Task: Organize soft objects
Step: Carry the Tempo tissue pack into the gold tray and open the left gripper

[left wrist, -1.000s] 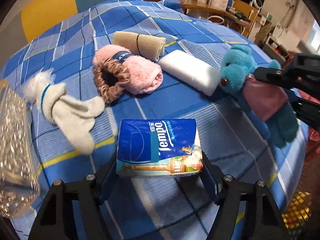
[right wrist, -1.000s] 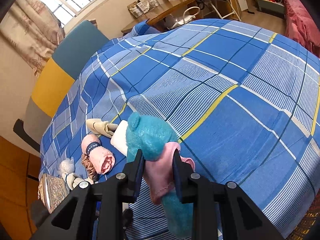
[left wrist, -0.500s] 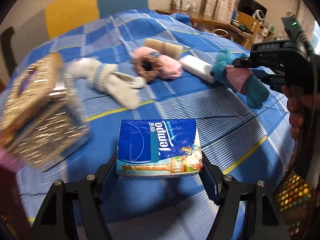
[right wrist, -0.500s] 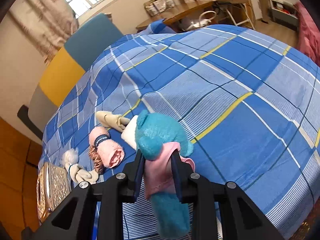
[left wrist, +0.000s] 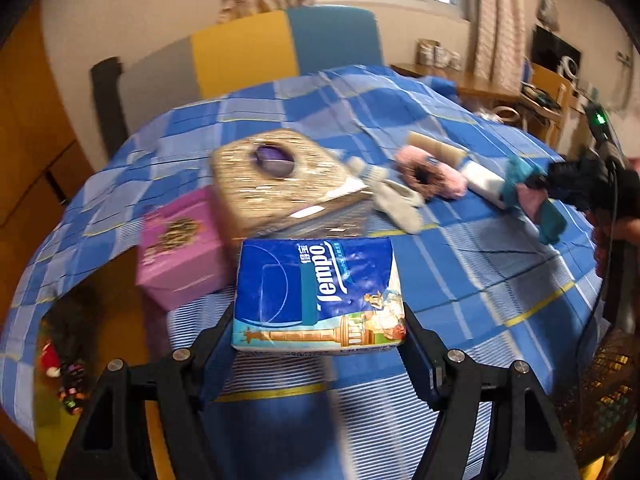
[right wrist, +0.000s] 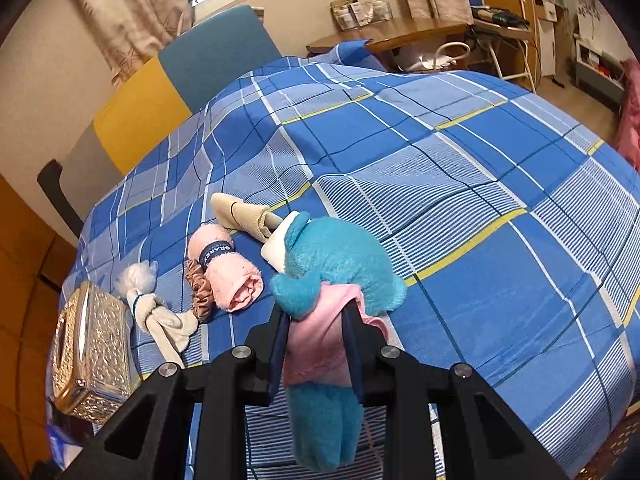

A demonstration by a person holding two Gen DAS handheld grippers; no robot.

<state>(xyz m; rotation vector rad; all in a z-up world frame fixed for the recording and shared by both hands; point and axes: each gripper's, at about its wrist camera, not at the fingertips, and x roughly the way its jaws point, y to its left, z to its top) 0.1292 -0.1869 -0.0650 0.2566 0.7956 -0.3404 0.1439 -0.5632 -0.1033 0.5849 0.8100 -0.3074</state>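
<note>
Two boxes, a gold tissue box [left wrist: 280, 176] and a pink box [left wrist: 180, 248], are seen on a bed [right wrist: 480, 184] spread with a blue plaid cover, with a desk [right wrist: 392, 32] and a window behind. Purple shows through the gold box's opening. A Tempo pack [left wrist: 318, 294] is clamped in the left tool [left wrist: 320, 344]; a teal plush [right wrist: 332, 280] is gripped by the right tool [right wrist: 316, 344] above the bed.

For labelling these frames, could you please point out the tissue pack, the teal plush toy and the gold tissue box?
tissue pack [left wrist: 318, 294], left wrist view, blue front.
teal plush toy [right wrist: 340, 256], right wrist view, head.
gold tissue box [left wrist: 276, 184], left wrist view, top.
</note>
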